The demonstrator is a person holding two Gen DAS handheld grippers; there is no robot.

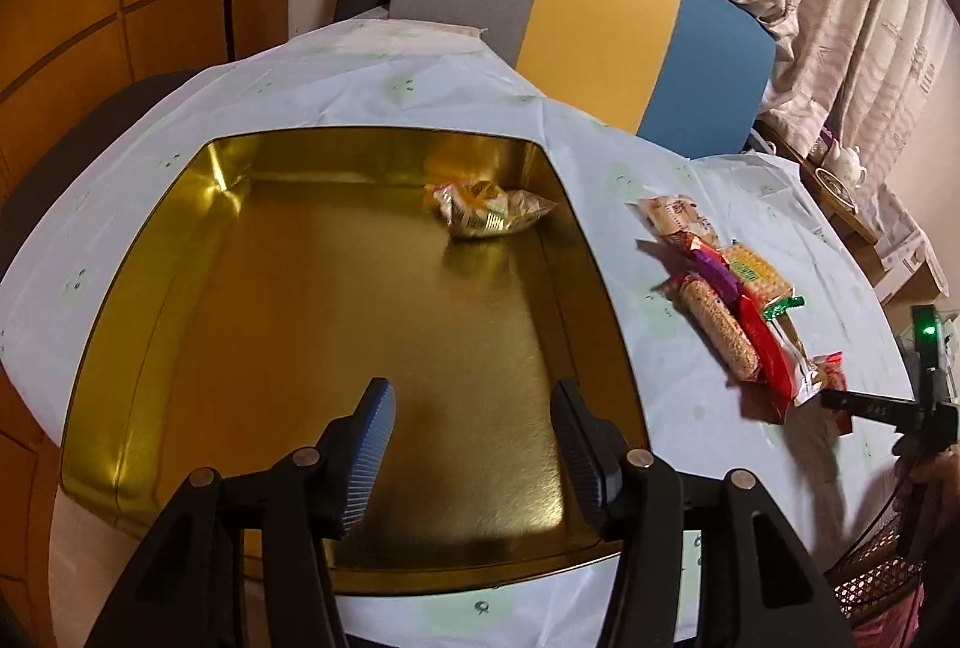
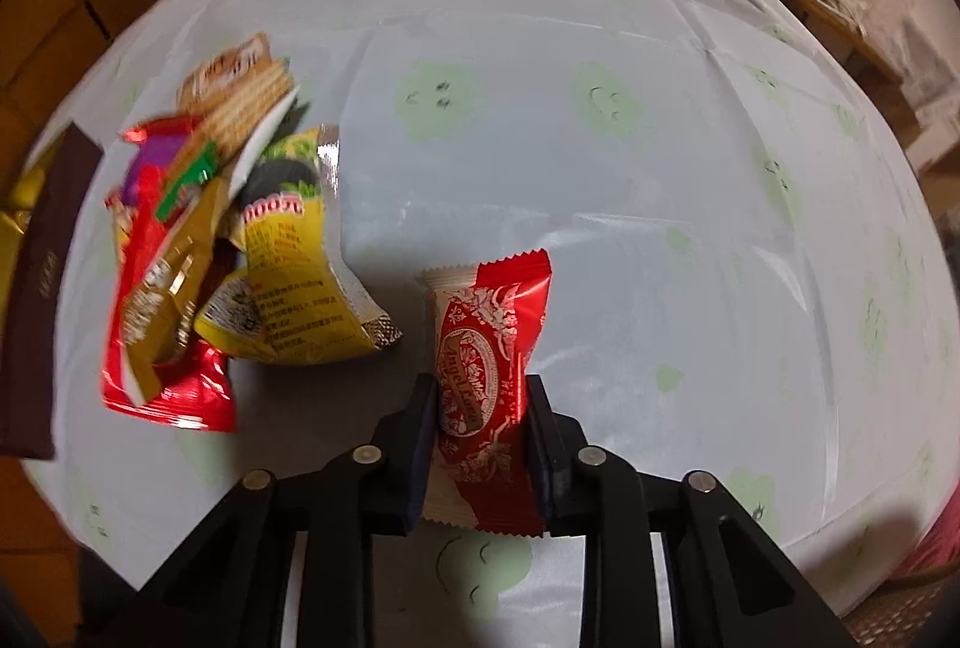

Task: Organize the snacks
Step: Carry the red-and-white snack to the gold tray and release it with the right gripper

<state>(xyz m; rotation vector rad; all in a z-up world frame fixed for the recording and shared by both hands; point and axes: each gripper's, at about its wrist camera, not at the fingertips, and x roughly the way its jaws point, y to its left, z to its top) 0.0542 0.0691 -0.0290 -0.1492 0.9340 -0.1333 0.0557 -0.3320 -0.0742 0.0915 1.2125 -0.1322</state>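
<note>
A gold tin (image 1: 150,324) lies open on the table with one yellow snack packet (image 1: 489,213) in its far right corner. My left gripper (image 1: 474,408) is open and empty over the tin's near side. My right gripper (image 2: 477,396) is shut on a red and white snack packet (image 2: 489,348), held above the cloth; it also shows in the left wrist view (image 1: 831,378). A pile of snack packets (image 2: 210,240) lies to its left, also in the left wrist view (image 1: 726,300), right of the tin.
A white tablecloth (image 2: 600,168) with green faces covers the round table. A chair with grey, yellow and blue back (image 1: 600,18) stands behind it. A dark brown lid or box (image 2: 42,300) lies at the left edge. A teapot (image 1: 846,165) sits on a side shelf.
</note>
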